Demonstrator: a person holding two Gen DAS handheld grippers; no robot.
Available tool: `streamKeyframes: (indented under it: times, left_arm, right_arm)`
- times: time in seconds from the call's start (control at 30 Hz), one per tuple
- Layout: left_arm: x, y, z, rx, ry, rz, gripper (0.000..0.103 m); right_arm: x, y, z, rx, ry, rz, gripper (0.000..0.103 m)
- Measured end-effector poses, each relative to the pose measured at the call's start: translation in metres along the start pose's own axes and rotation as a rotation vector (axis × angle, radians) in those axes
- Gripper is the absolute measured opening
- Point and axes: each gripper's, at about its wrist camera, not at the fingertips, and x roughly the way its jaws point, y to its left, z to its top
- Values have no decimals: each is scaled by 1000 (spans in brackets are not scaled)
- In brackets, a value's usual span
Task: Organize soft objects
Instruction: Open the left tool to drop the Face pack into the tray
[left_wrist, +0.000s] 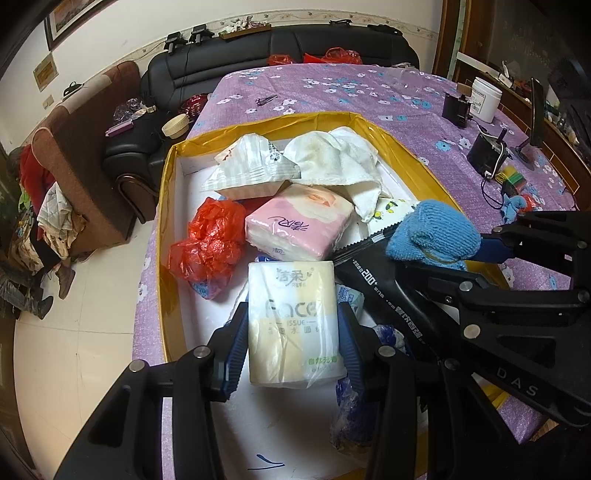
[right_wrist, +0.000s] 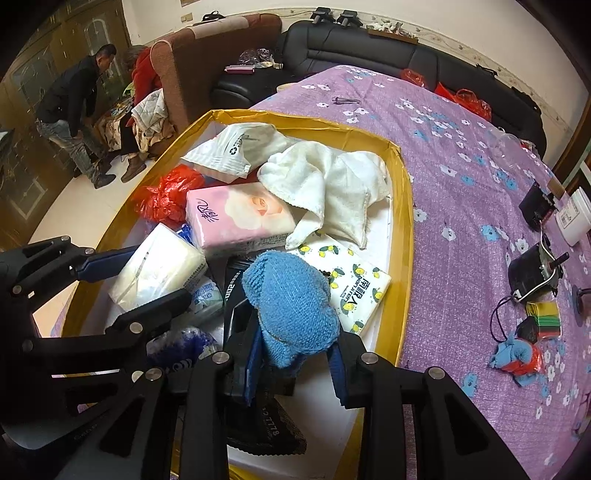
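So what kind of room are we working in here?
Most likely a home living room: a black leather sofa and brown armchair stand behind a table under a purple flowered cloth, with framed pictures on the wall.

Hiding most of a black packet (right_wrist: 266, 432) under the right gripper (right_wrist: 295, 373) and its blue cloth (right_wrist: 291, 310). Burying a blue-printed wrapper (left_wrist: 347, 406) (lettering too blurred to read) beneath the cream tissue pack (left_wrist: 291, 321). Cutting off the yellow box's (left_wrist: 166, 192) near rim at the lower edge. Covering the lemon-print pack (left_wrist: 391, 206) almost wholly behind the white towel (left_wrist: 340, 158). Blurring small clutter on the far tabletop (left_wrist: 332, 85).
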Motion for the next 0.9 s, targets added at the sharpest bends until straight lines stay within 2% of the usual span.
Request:
streamKeyframes:
  times: [0.6, 0.73, 0.9]
  left_arm:
    - [-8, -3, 1, -8, -27, 10, 62]
    - [-15, -3, 1, -9, -46, 20, 69]
    - [-22, 0, 2, -18, -65, 25, 70]
  right_arm:
    - [-20, -3, -6, 14, -31, -3, 36]
    - [-28, -6, -7, 25, -47, -8, 37]
    - [-39, -10, -10, 42, -77, -10, 38]
